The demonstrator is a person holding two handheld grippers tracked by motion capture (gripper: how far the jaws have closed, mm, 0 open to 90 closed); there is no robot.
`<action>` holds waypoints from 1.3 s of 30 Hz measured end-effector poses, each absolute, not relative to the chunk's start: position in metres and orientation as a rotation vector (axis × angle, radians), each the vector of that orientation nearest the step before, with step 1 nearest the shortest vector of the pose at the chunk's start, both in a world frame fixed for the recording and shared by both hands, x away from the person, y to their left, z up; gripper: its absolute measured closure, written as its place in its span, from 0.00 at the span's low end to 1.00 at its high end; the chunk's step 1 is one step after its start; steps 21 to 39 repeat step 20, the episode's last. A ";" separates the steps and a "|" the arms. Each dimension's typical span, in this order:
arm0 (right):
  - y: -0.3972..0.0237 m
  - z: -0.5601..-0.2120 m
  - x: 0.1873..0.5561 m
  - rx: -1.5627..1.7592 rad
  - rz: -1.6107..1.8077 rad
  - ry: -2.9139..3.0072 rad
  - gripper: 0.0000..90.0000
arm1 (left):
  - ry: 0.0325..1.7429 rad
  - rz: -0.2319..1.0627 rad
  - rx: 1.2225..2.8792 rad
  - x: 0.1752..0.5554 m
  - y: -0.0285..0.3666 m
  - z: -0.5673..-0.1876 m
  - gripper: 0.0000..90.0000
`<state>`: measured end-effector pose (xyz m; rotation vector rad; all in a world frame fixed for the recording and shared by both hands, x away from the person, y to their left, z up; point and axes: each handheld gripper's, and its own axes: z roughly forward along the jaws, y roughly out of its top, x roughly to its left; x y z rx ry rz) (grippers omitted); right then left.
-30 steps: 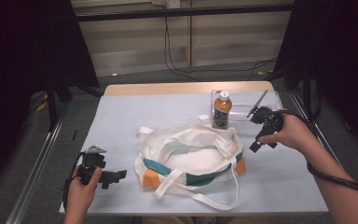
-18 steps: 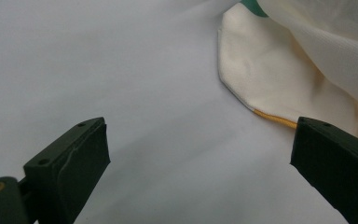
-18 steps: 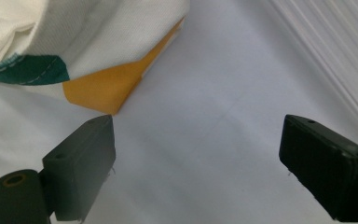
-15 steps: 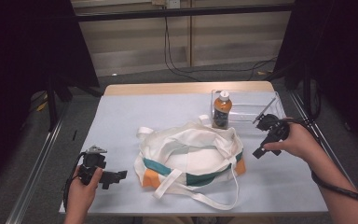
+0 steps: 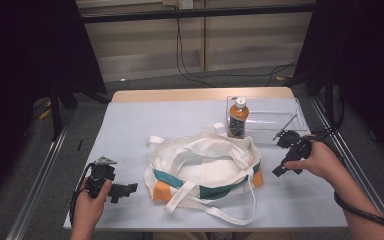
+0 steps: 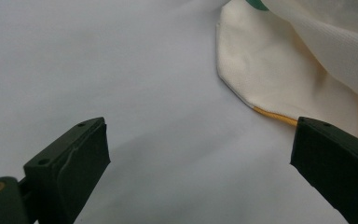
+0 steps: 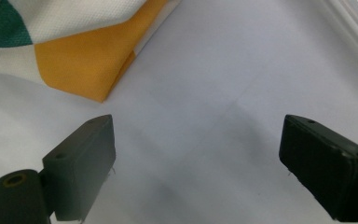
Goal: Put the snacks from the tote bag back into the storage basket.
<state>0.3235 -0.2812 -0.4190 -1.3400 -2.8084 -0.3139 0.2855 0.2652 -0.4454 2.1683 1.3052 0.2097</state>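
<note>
Both tongs, our left tongs (image 5: 122, 190) and right tongs (image 5: 280, 167), stand released over the counter (image 5: 180, 125), flanking the tote bag (image 5: 205, 167) without touching it.

Bag (image 5: 205, 167) lies mid-table (image 5: 145, 125). Bottle (image 5: 238, 118) stands behind it, in the tray (image 5: 280, 107) at rear right. Left gripper (image 5: 122, 190) lies left of bag, right gripper (image 5: 279, 169) right.
</note>
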 end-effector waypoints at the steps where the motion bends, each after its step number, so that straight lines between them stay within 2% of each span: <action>1: -0.281 -0.420 0.323 -1.348 -0.312 -2.805 0.12 | 1.304 0.202 2.171 0.286 0.265 -0.445 0.05; 13: -0.280 -0.435 0.312 -1.357 -0.395 -2.802 0.12 | 1.294 0.199 2.191 0.286 0.263 -0.447 0.05; 39: -0.278 -0.432 0.310 -1.368 -0.469 -2.796 0.13 | 1.293 0.194 2.202 0.288 0.264 -0.452 0.05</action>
